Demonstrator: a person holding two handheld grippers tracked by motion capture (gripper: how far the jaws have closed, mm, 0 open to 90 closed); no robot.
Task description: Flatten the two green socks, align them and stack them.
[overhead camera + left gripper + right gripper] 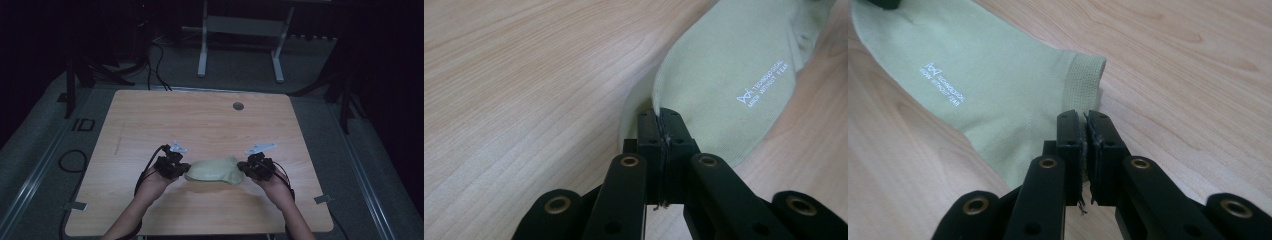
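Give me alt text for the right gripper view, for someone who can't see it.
The right gripper, jaws shut, pinches the edge of a pale green sock near its ribbed cuff. The sock stretches away to the upper left over a wooden table, with small white lettering on the fabric.

A wooden table (150, 115) with a round grommet (238, 106); behind it, a white desk frame (240, 30).

Pale green sock (998, 95) on wooden table (1188, 75), right hand-held gripper (1083, 122) pinching its heel
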